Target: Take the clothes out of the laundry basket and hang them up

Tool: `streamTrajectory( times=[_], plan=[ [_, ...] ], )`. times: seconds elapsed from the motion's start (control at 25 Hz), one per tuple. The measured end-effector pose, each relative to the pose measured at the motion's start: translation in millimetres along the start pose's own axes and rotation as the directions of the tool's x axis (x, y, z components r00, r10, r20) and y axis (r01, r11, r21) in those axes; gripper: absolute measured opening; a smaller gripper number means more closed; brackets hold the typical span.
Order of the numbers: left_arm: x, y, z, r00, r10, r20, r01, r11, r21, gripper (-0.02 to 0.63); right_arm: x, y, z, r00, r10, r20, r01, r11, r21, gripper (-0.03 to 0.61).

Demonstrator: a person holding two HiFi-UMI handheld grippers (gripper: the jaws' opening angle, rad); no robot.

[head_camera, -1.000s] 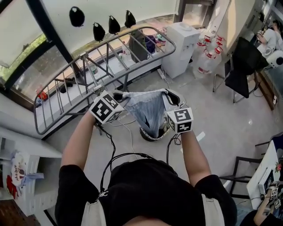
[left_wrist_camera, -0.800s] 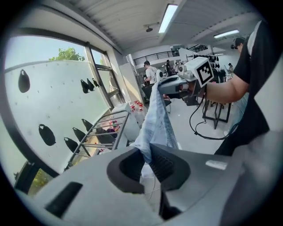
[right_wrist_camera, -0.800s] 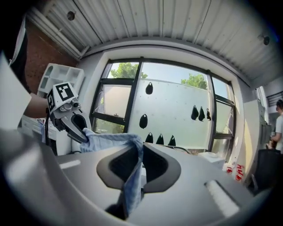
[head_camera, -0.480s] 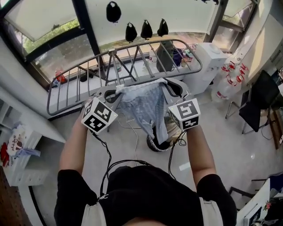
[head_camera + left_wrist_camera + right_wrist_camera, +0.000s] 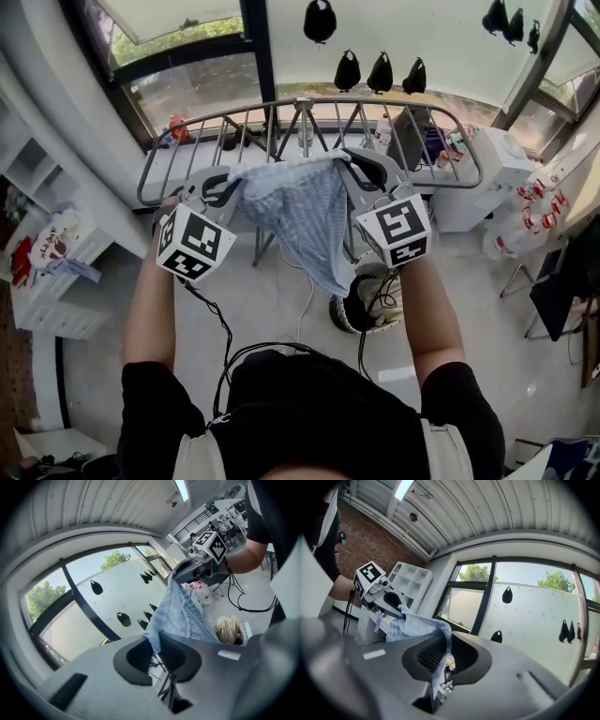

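A light blue striped garment (image 5: 305, 211) hangs stretched between my two grippers, in front of the metal drying rack (image 5: 309, 105). My left gripper (image 5: 232, 187) is shut on its left top corner, and the cloth (image 5: 180, 611) shows pinched in the jaws. At the right top corner my right gripper (image 5: 345, 169) is shut on the fabric (image 5: 417, 625) in the same way. The laundry basket (image 5: 349, 309) stands on the floor below, partly hidden by the garment and my right arm. More pale laundry (image 5: 228, 629) lies inside it.
A white appliance (image 5: 483, 173) stands at the rack's right end, with water bottles (image 5: 542, 199) beside it. White shelving (image 5: 52, 272) lines the left wall. Dark objects (image 5: 349, 70) hang in front of the window behind the rack. Cables (image 5: 220, 328) trail from both grippers.
Both grippers have risen with the garment, from just above the basket up to the level of the rack's top rail. The garment hangs clear of the basket.
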State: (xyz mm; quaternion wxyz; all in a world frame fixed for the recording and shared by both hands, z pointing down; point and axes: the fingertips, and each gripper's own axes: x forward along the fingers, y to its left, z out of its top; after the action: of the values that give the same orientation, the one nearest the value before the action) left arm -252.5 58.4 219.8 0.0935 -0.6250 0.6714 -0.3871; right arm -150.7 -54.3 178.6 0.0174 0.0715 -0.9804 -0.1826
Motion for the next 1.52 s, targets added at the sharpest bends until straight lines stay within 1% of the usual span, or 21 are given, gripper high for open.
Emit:
streamTrajectory(
  times=[0.2, 0.36, 0.48, 0.6, 0.76, 0.92, 1.04, 1.2, 1.36, 1.52],
  plan=[
    [-32.6, 37.0, -23.9, 0.995, 0.093, -0.026, -0.094, 0.995, -0.034, 0.028, 36.5, 27.8, 30.8, 0.996, 0.080, 0.051, -0.078, 0.996, -0.040, 0.044],
    [-55.0, 63.5, -43.1, 0.991, 0.128, -0.026, -0.130, 0.990, -0.050, 0.028, 61.3, 51.9, 49.5, 0.991, 0.115, 0.071, -0.112, 0.992, -0.050, 0.044],
    [-67.3, 79.2, -57.9, 0.992, 0.129, -0.015, -0.129, 0.990, -0.058, 0.028, 77.6, 67.7, 59.7, 0.990, 0.118, 0.076, -0.114, 0.992, -0.055, 0.045],
    [-74.2, 88.8, -66.7, 0.992, 0.129, -0.007, -0.129, 0.990, -0.050, 0.028, 87.8, 76.7, 64.2, 0.991, 0.113, 0.075, -0.110, 0.993, -0.046, 0.044],
    [-81.4, 104.2, -76.9, 0.987, 0.160, 0.014, -0.159, 0.986, -0.038, 0.029, 99.4, 88.4, 67.4, 0.992, 0.112, 0.064, -0.109, 0.993, -0.050, 0.045],
    [-84.4, 118.9, -86.4, 0.984, 0.173, 0.031, -0.172, 0.984, -0.037, 0.029, 114.2, 96.2, 71.1, 0.993, 0.109, 0.053, -0.106, 0.993, -0.060, 0.046],
    [-83.7, 135.6, -93.0, 0.981, 0.188, 0.041, -0.187, 0.982, -0.009, 0.029, 128.2, 99.9, 77.3, 0.993, 0.104, 0.054, -0.100, 0.992, -0.072, 0.045],
    [-81.8, 175.7, -101.6, 0.971, 0.230, 0.071, -0.231, 0.973, 0.008, 0.029, 155.7, 102.0, 97.2, 0.995, 0.082, 0.052, -0.075, 0.989, -0.126, 0.044],
    [-69.4, 214.1, -112.6, 0.965, 0.247, 0.087, -0.252, 0.967, 0.048, 0.029, 187.9, 98.9, 111.7, 0.999, 0.029, 0.038, -0.022, 0.983, -0.180, 0.044],
    [-53.4, 245.2, -120.2, 0.953, 0.278, 0.119, -0.290, 0.952, 0.095, 0.029, 216.1, 89.0, 117.6, 0.999, -0.035, 0.023, 0.039, 0.973, -0.229, 0.044]
  ],
)
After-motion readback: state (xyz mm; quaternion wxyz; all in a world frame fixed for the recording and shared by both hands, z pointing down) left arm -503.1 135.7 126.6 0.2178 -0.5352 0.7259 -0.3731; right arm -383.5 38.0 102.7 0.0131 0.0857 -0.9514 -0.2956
